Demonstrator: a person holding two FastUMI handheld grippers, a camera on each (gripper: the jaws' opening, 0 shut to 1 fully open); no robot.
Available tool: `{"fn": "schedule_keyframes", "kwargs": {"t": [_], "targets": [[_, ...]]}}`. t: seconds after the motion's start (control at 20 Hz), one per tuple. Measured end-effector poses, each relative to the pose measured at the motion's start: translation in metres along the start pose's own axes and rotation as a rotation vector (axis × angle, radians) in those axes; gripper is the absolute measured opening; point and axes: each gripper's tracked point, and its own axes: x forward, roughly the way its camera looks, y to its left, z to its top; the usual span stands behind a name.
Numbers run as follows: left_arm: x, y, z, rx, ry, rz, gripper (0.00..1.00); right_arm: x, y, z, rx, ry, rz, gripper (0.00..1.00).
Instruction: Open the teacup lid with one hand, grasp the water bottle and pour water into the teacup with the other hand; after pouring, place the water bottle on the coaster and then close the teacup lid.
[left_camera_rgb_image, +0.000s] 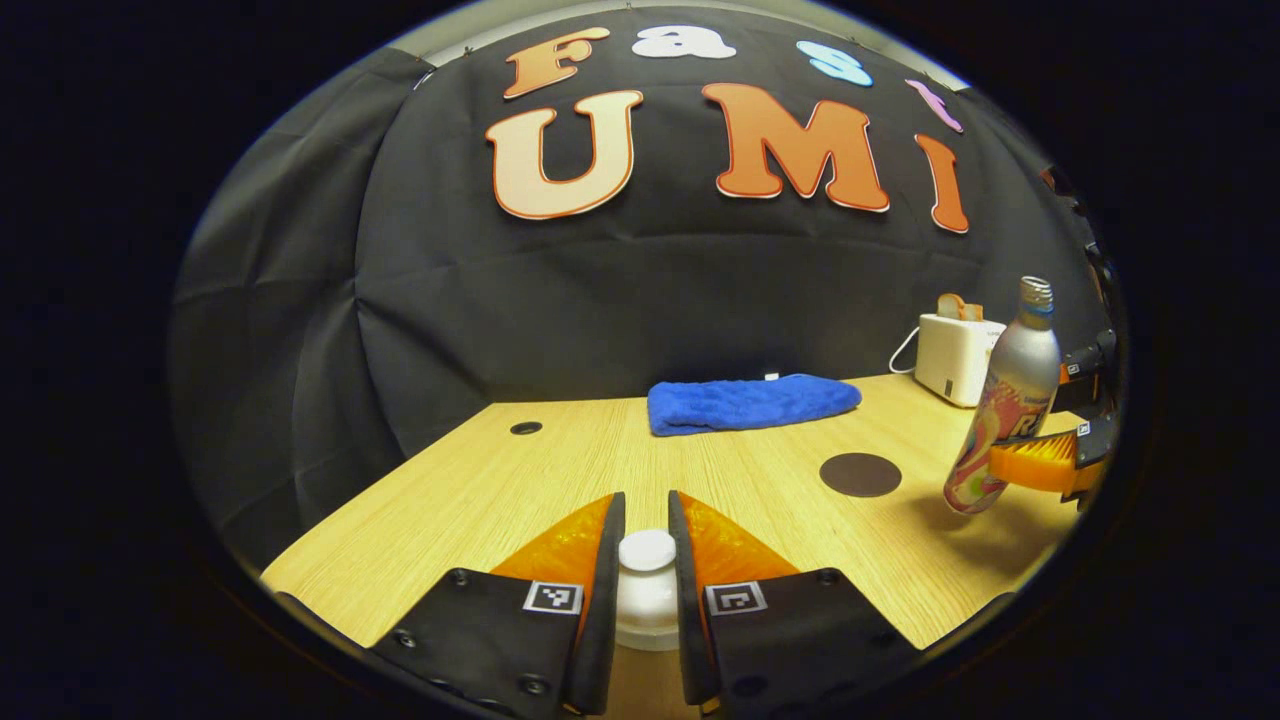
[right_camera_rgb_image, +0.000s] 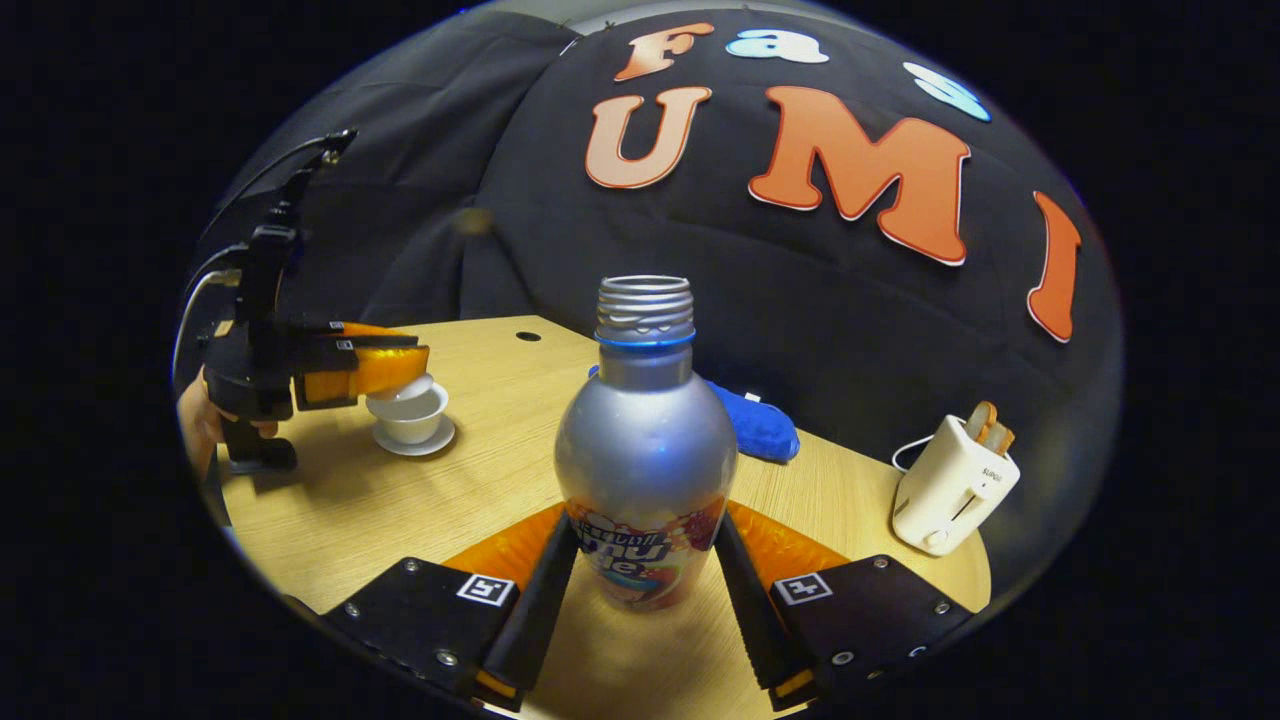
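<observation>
Wooden table (left_camera_rgb_image: 760, 470) carries everything. Left gripper (left_camera_rgb_image: 647, 560) fingers pinch the lid (left_camera_rgb_image: 647, 550), seemingly just off the teacup (right_camera_rgb_image: 408, 415). Right gripper (right_camera_rgb_image: 645, 575) fingers clamp the uncapped bottle (right_camera_rgb_image: 645, 450), held upright. Pouring, setting it on the coaster (left_camera_rgb_image: 860, 474) and re-lidding remain.

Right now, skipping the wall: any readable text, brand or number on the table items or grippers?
water bottle: printed label, partly hidden by the right gripper, not legible.
toaster: small mark, too small to read.
left gripper and right gripper: square coded tags, no words.
teacup: none.
</observation>
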Motion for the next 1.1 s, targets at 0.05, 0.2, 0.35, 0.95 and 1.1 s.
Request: {"fn": "schedule_keyframes", "kwargs": {"t": [0.05, 0.2, 0.35, 0.95, 1.1], "targets": [[0.002, 0.0, -0.003, -0.003, 0.002, 0.002, 0.31, 0.0, 0.002, 0.0, 0.015, -0.003, 0.006, 0.79], [0.007, -0.003, -0.01, 0.013, 0.027, 0.003, 0.31, -0.001, 0.007, 0.0, 0.038, -0.01, 0.029, 0.79], [0.009, -0.003, -0.011, 0.028, 0.032, 0.005, 0.31, -0.001, 0.015, -0.001, 0.04, -0.012, 0.045, 0.79], [-0.003, 0.001, 0.011, 0.019, -0.054, 0.029, 0.6, 0.011, 0.033, -0.018, 0.115, 0.048, 0.086, 0.79], [-0.009, 0.0, 0.017, 0.022, -0.072, 0.031, 0.66, 0.022, 0.025, -0.007, 0.141, 0.023, 0.07, 0.79]]}}
